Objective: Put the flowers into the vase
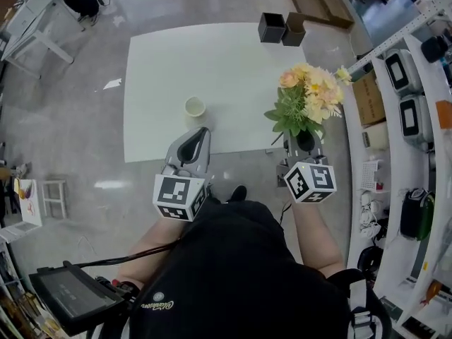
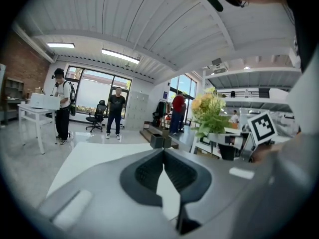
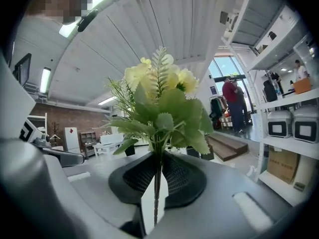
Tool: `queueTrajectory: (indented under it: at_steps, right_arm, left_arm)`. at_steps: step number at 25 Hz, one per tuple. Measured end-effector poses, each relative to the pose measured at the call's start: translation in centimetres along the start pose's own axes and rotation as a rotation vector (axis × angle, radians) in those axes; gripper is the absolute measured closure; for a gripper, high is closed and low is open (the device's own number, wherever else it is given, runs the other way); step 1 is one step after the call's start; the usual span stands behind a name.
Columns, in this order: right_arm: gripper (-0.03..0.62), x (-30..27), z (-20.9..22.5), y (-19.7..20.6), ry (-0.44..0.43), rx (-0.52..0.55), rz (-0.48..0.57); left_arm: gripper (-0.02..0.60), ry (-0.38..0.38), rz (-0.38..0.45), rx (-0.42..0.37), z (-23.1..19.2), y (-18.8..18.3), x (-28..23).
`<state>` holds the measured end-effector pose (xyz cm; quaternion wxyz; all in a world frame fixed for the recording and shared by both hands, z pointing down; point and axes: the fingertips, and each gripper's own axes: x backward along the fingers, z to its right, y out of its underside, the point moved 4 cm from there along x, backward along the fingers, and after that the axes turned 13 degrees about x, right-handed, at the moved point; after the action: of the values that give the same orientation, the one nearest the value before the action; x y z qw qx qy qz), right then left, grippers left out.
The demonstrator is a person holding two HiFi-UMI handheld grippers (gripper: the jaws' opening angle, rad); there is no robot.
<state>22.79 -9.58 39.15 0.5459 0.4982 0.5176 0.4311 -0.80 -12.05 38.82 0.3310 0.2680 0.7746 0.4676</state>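
Observation:
A bunch of yellow and peach flowers with green leaves stands upright in my right gripper, over the table's near right corner. In the right gripper view the thin stems are pinched between the shut jaws of the right gripper, and the blooms fill the view above. A small cream vase stands on the white table, just ahead of my left gripper. That left gripper is shut with nothing in it. The flowers show at its right.
Two dark square boxes sit at the table's far edge. White shelving with devices and cartons runs along the right. Several people stand far off across the room in the left gripper view, near a desk and chairs.

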Motion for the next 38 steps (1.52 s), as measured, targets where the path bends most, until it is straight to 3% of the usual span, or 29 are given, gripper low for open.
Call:
queueTrajectory:
  at_steps: [8, 13, 25, 33, 38]
  right_arm:
    - [0.553, -4.1, -8.6, -0.6, -0.265, 0.024, 0.031]
    - [0.553, -5.1, -13.1, -1.8, -0.365, 0.034, 0.059]
    - [0.553, -10.6, -15.9, -12.7, -0.386, 0.102, 0.330]
    - [0.553, -13.9, -19.9, -8.9, -0.432, 0.110, 0.246]
    - [0.553, -14.3, -20.4, -5.4, -0.437, 0.141, 0.176]
  left_arm:
    - [0.574, -0.181, 0.050, 0.049, -4.8, 0.3, 3.6]
    - [0.574, -0.246, 0.079, 0.069, -7.0, -0.2, 6.1]
    - [0.574, -0.232, 0.074, 0.073, -8.9, -0.3, 5.8]
    - [0.574, -0.236, 0.047, 0.096, -12.7, -0.4, 6.0]
    - [0.574, -0.244, 0.040, 0.098, -12.9, -0.2, 6.5]
